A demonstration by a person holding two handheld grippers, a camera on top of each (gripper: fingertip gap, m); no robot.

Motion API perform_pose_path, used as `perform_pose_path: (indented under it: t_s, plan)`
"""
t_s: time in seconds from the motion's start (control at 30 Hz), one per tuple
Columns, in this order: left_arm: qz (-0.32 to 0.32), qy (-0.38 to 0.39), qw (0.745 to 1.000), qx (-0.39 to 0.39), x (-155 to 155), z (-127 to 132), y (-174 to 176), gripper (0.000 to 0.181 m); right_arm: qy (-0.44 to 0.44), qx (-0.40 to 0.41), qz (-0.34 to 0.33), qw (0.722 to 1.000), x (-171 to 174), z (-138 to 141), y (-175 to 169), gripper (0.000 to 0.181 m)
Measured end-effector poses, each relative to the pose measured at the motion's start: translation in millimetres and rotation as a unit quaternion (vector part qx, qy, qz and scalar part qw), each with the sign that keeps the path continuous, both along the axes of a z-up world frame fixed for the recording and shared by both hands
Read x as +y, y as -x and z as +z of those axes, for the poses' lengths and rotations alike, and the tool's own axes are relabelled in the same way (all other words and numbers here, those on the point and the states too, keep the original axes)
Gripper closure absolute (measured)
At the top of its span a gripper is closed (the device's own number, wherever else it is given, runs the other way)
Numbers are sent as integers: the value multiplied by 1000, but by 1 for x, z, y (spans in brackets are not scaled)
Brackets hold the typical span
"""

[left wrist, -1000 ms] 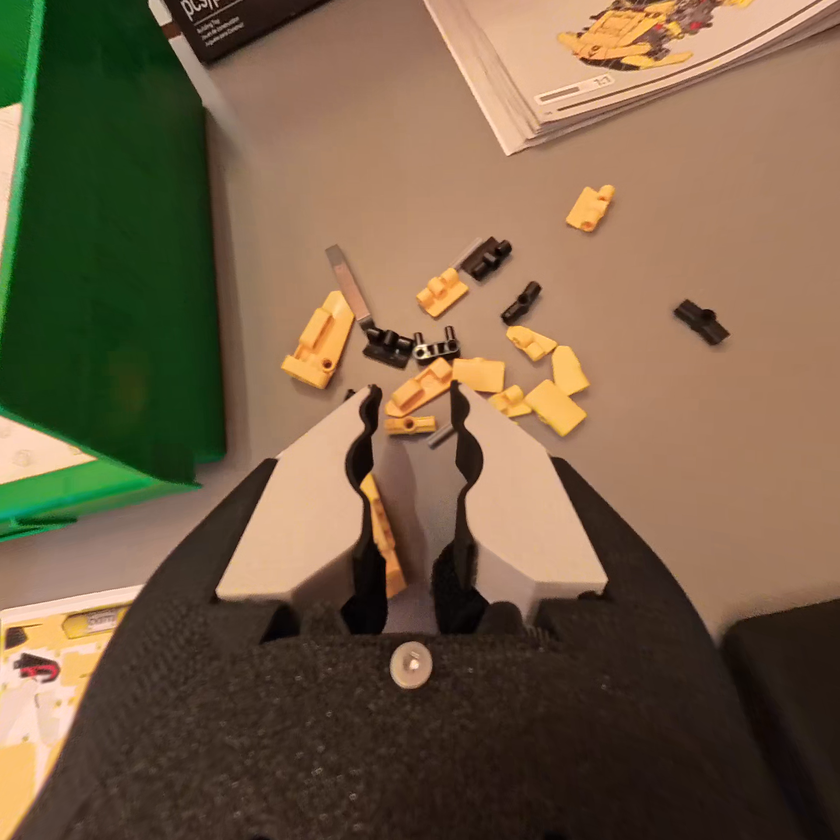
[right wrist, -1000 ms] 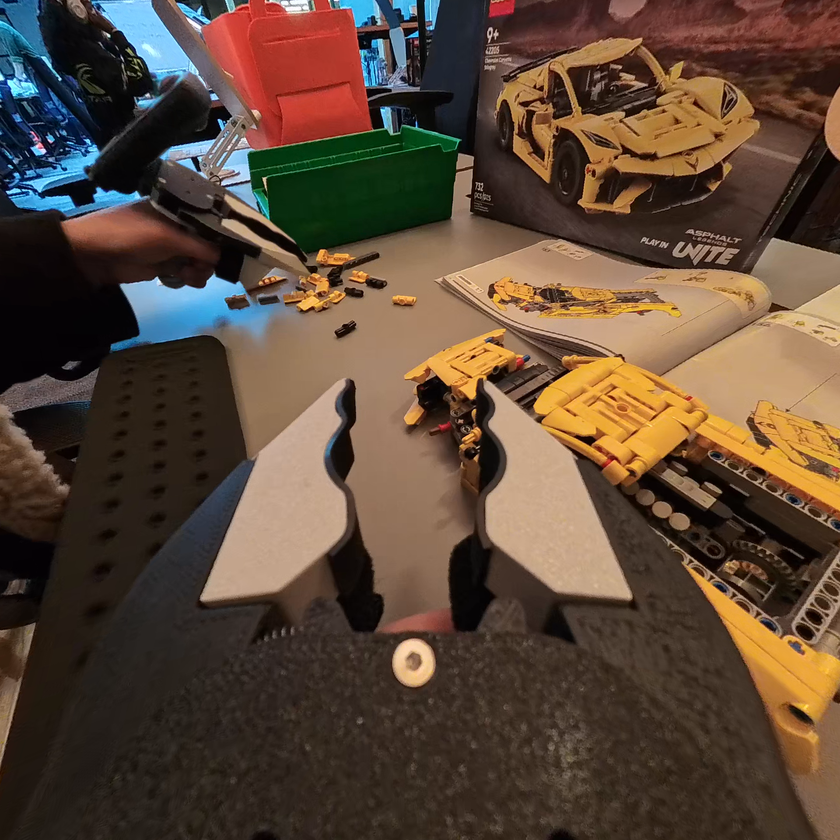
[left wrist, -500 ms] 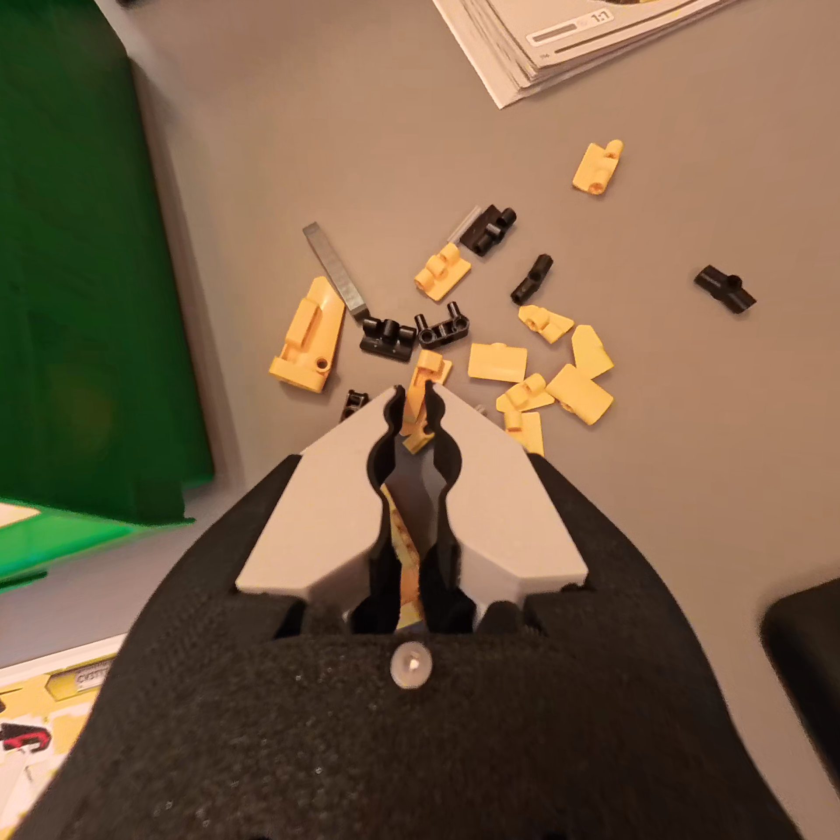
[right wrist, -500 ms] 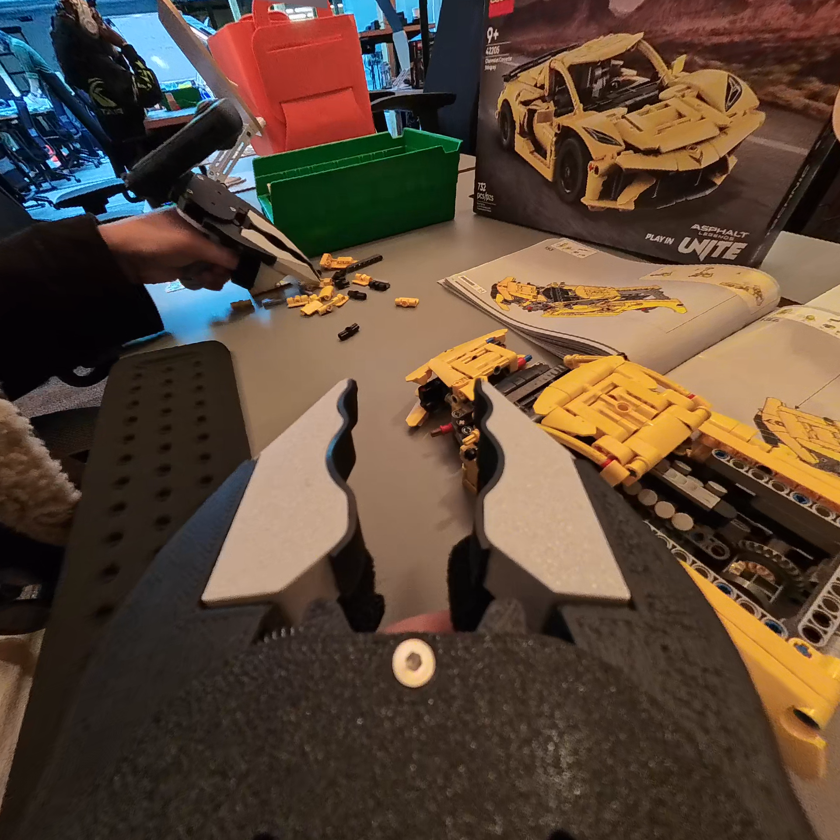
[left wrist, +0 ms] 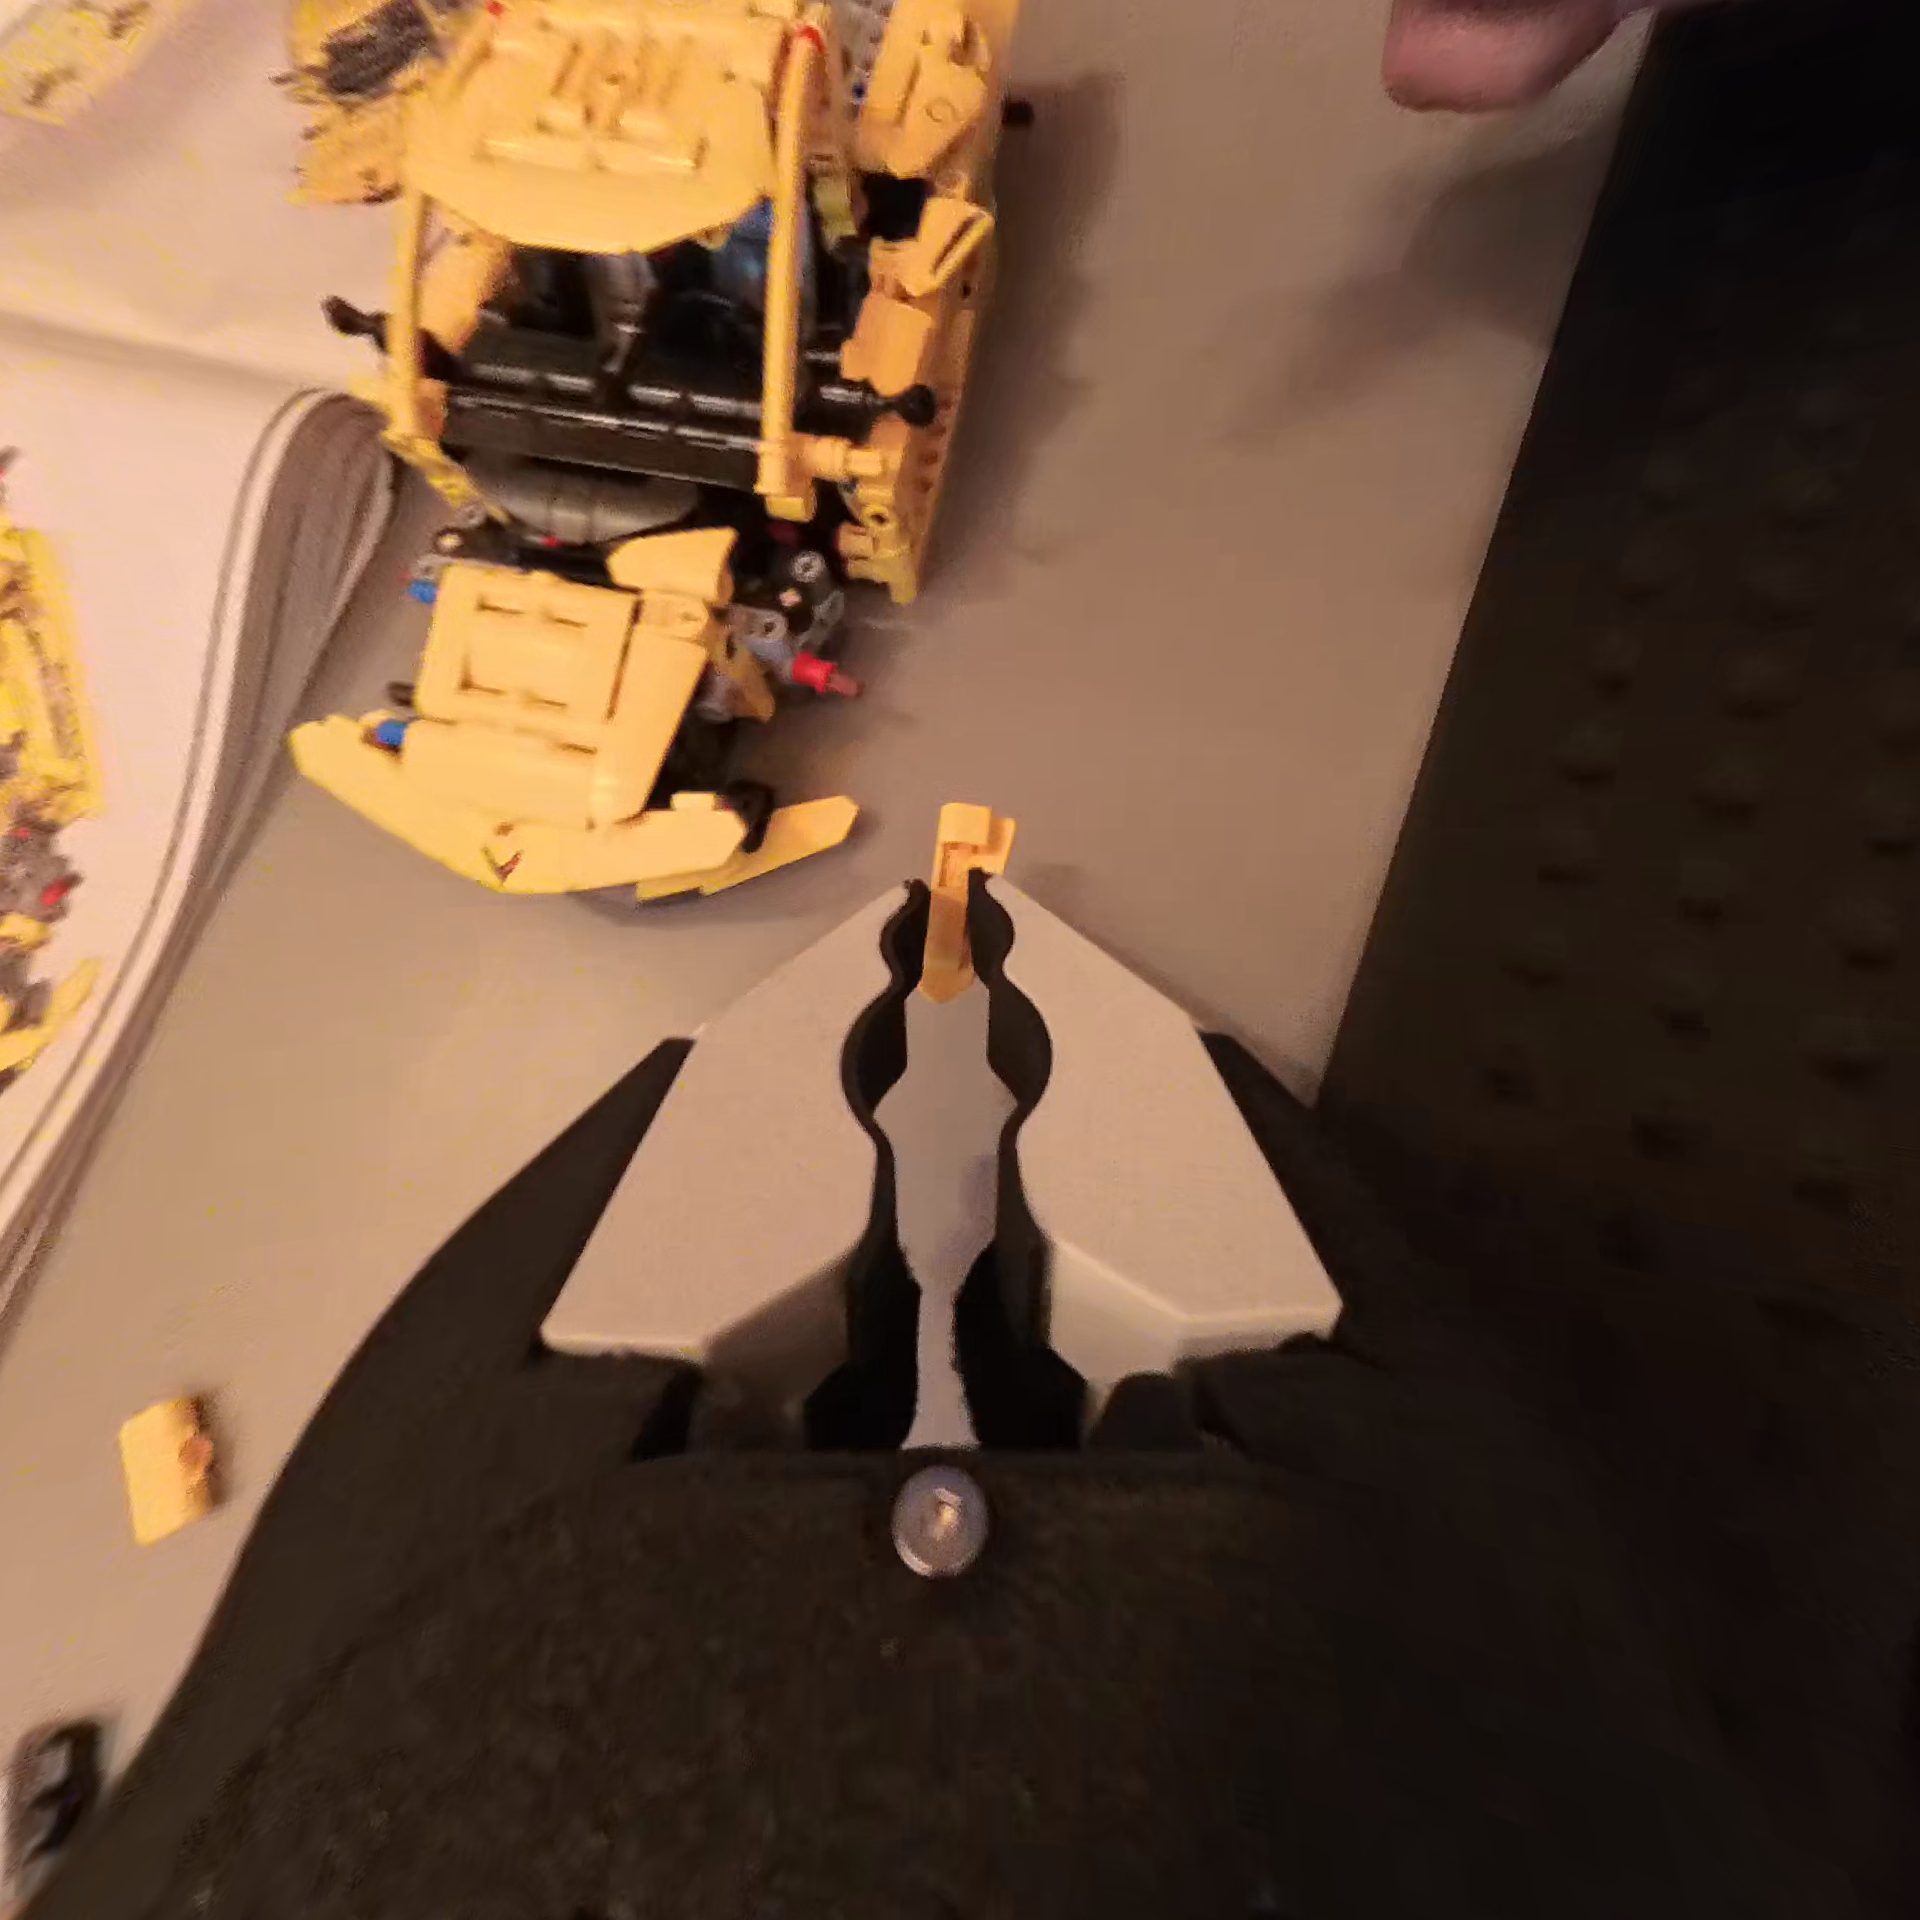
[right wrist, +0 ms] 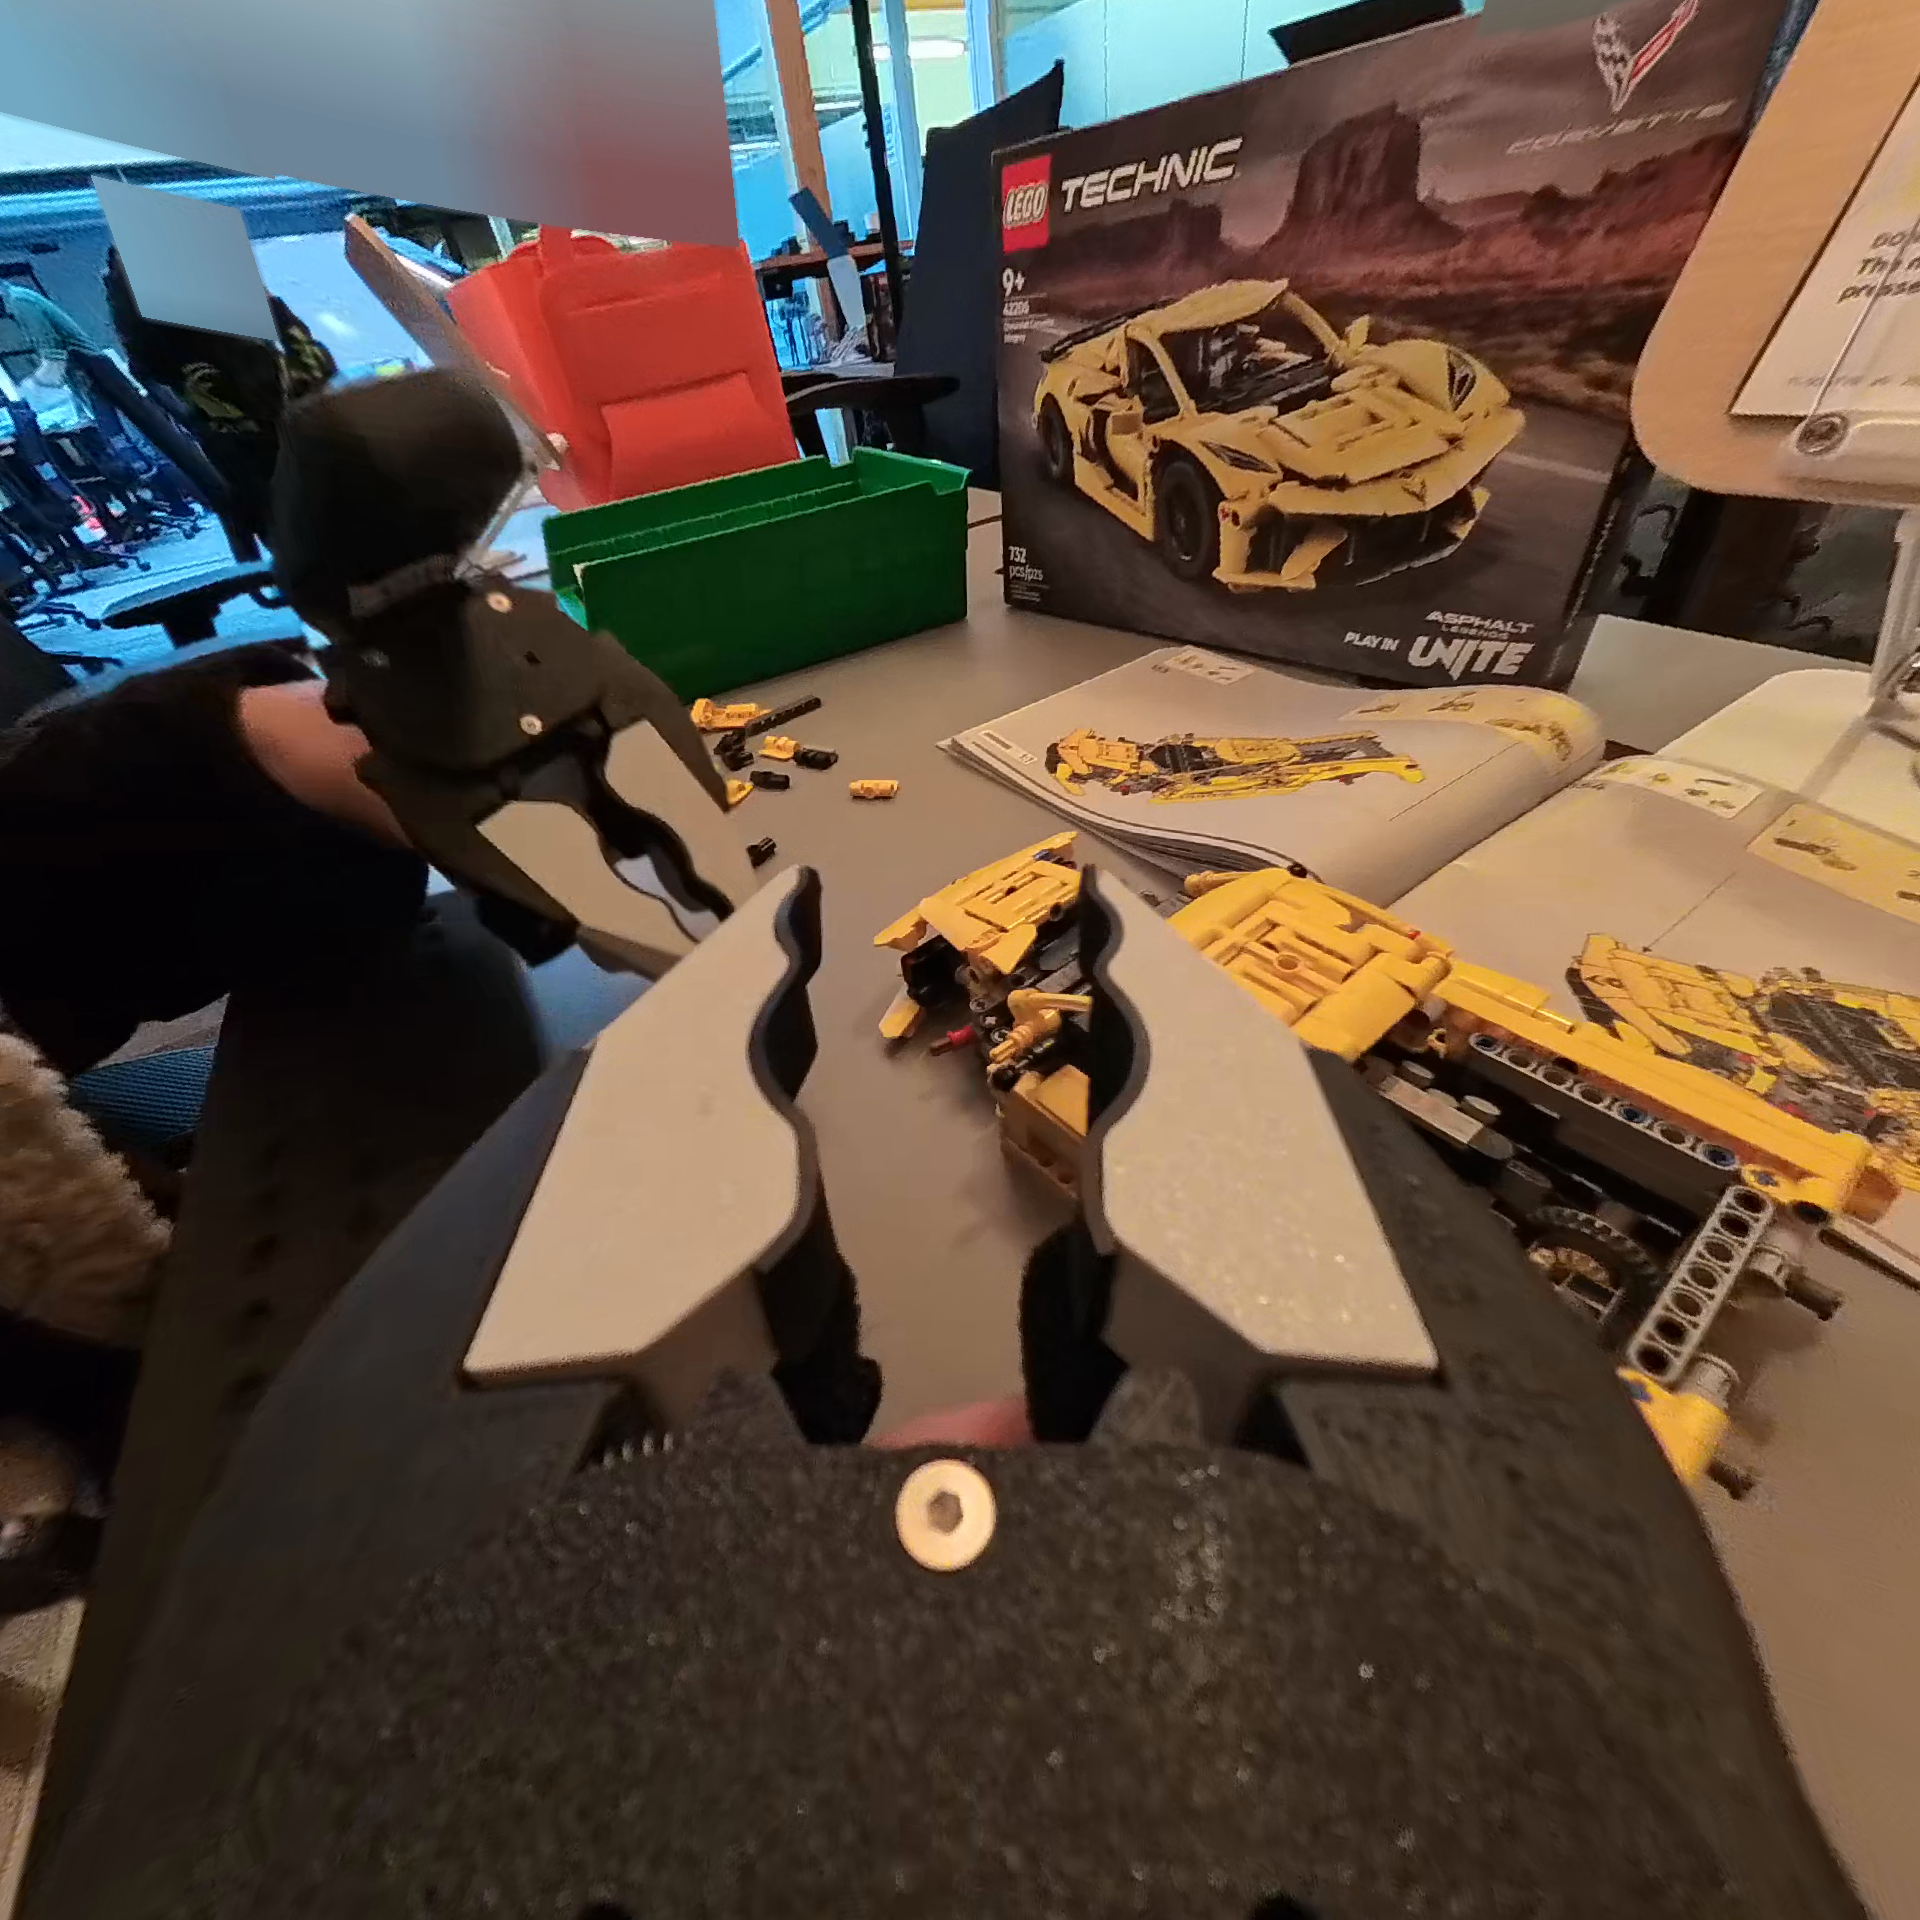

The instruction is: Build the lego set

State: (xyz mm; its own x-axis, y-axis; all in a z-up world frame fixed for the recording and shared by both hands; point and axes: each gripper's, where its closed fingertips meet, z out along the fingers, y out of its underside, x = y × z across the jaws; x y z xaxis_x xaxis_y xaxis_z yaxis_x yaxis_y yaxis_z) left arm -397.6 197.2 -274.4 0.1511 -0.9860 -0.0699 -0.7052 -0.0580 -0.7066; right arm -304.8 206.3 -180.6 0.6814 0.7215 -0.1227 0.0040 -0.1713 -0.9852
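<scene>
My left gripper (left wrist: 943, 896) is shut on a small yellow lego piece (left wrist: 961, 883) that sticks out past its fingertips, above the grey table (left wrist: 1143, 644). The part-built yellow lego car (left wrist: 665, 436) lies just ahead and to the left of it. In the right wrist view the left gripper (right wrist: 623, 831) shows at the left, close to my right gripper; its tips are hidden behind my right finger. My right gripper (right wrist: 945, 904) is open and empty, hovering over the table beside the car (right wrist: 1195, 987).
Loose yellow and black pieces (right wrist: 790, 748) lie near a green bin (right wrist: 769, 561). An open instruction booklet (right wrist: 1299, 769) and the set's box (right wrist: 1320, 395) stand behind the car. A black perforated pad (left wrist: 1714, 831) lies on the right. One yellow piece (left wrist: 166, 1465) lies alone.
My left gripper closed on a yellow piece in the loose pile, lifted it and swung it over to the car. My right gripper has hardly moved.
</scene>
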Motion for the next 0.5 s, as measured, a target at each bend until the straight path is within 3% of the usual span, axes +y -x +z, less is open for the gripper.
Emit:
perform_pose_path:
  t_s: [0.13,0.4,0.5]
  plan:
    - [-25,58,998,1,-13,-10,-8,174,2,12,12,1000,-5,3,2,132]
    - [-16,67,998,8,-16,-23,-6,171,5,12,22,1000,-8,2,5,132]
    - [0,70,998,9,-12,-25,0,153,8,13,21,1000,-7,2,5,132]
